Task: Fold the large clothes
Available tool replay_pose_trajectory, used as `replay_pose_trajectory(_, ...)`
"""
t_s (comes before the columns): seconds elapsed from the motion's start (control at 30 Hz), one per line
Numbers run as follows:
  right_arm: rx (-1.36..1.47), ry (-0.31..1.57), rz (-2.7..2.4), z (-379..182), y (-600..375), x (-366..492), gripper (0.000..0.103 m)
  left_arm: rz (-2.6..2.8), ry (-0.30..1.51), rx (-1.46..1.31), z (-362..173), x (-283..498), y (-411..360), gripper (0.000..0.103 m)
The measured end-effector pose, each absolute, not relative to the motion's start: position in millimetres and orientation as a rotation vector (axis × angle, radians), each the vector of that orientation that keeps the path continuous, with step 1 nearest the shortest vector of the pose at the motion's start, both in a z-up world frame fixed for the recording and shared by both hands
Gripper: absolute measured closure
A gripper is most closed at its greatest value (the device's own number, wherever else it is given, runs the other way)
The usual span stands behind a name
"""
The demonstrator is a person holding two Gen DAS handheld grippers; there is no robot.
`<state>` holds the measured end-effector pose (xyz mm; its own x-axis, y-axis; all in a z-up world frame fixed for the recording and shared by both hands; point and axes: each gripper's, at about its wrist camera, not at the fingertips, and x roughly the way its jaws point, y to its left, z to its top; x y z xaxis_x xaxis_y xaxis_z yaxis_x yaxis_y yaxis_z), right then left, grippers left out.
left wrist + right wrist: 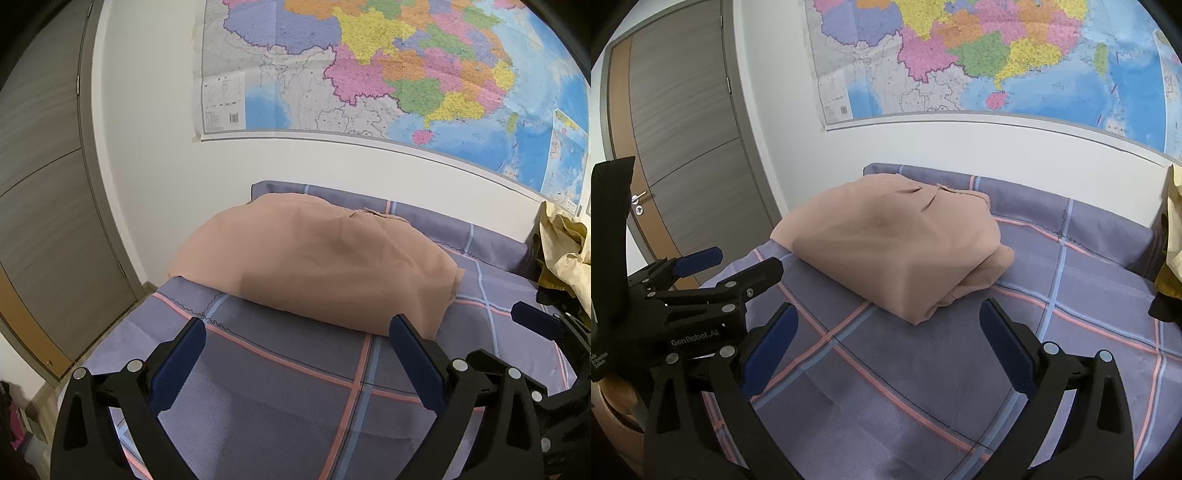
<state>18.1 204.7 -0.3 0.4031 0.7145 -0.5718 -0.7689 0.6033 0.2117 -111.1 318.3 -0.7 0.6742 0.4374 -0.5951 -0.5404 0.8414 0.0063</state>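
Left tongs (pixel 297 334) empty, folded garment (pixel 314 258) on bed (pixel 280 387)

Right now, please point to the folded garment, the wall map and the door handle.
Folded garment (pixel 897 247): right wrist view, top layer.
Wall map (pixel 388 70): left wrist view, coloured middle.
Door handle (pixel 638 197): right wrist view, lever.

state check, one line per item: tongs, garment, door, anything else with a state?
left tongs: open, empty, above the bedsheet
right tongs: open, empty
peach garment: folded into a compact bundle, lying on the checked bedsheet
door: closed
wall map: hung flat on the wall
yellow clothes: unfolded heap at the right edge
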Motion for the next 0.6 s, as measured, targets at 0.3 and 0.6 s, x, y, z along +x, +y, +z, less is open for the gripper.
replay_pose_trajectory(0.3,-0.086,0.677,0.935,-1.0,199.8,17.3,0.006,0.55,0.631,-0.173,-2.6,-110.8,314.7,0.007)
replay_pose_trajectory(0.6,-0.08,0.675,0.935,-1.2,196.7,17.1,0.006,0.548,0.633,-0.173,-2.3,-111.3,313.5,0.007)
